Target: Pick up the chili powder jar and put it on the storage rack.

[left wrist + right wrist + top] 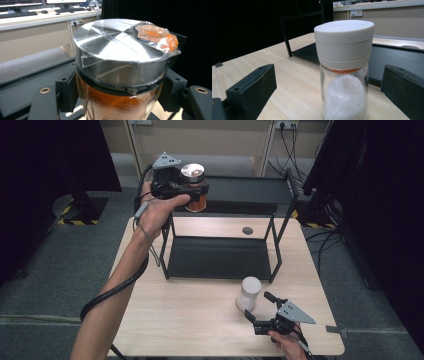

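The left gripper (192, 187) is up at the top shelf of the black two-tier metal rack (280, 190), jaws clamped on a clear glass jar w/ orange-red powder and a silver metal lid (193, 187). In the left gripper view the jar (120, 75) sits squarely btwn the two black jaws, both pads pressed on the glass just below the lid rim; clear tape runs over the lid top. The jar is upright, at the rack's left end, held approx. level w/ the top shelf; can't tell if its base touches the shelf.

The right gripper (260, 309) sits low on the light wooden table (190, 320), near the front right. Jaws wide open. A clear glass jar w/ white grains and a white plastic cap (248, 293) stands upright on the table, just in front of the rack's lower shelf. In the right gripper view this jar (344, 70) stands btwn the jaws, w/ a gap on each side, no contact.
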A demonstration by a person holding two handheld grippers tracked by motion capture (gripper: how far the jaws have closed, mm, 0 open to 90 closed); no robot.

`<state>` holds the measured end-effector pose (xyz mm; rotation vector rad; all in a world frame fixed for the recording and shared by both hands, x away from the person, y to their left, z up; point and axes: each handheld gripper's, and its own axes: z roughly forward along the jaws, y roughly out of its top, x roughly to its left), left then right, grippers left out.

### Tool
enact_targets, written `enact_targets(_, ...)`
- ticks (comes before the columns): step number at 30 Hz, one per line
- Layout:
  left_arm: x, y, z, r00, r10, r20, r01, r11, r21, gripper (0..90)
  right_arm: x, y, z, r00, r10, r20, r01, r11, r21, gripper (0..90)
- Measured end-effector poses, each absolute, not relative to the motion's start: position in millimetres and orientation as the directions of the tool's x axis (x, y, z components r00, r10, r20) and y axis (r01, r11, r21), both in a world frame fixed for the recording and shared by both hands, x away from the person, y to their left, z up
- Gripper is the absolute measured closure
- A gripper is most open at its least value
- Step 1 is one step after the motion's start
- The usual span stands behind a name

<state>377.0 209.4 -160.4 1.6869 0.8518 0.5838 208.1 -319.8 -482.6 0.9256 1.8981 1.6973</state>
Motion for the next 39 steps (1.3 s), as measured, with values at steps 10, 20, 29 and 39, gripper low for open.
enact_targets(10,388.2,198.4,-155.7,0.566,0.823,-0.037,0.247,-0.126,0.961,30.4,208.3,-319.8,-482.7,-0.687,0.717,0.115,0.195,0.029,0.980,0.3)
enact_targets(20,405.3,191.2,-157.0,0.505,0.863,-0.027,0.252,-0.118,0.960,30.4,208.6,-320.6,-482.7,-0.689,0.716,0.117,0.194,0.027,0.981,0.3)
enact_targets(29,418.7,183.8,-162.5,0.474,0.880,-0.029,0.260,-0.108,0.959,30.4,209.0,-321.4,-483.0,-0.689,0.714,0.120,0.195,0.024,0.981,0.3)
enact_targets(39,427.0,173.9,-166.7,0.467,0.884,-0.016,0.256,-0.118,0.959,30.4,209.2,-322.3,-483.2,-0.691,0.713,0.119,0.194,0.024,0.981,0.3)
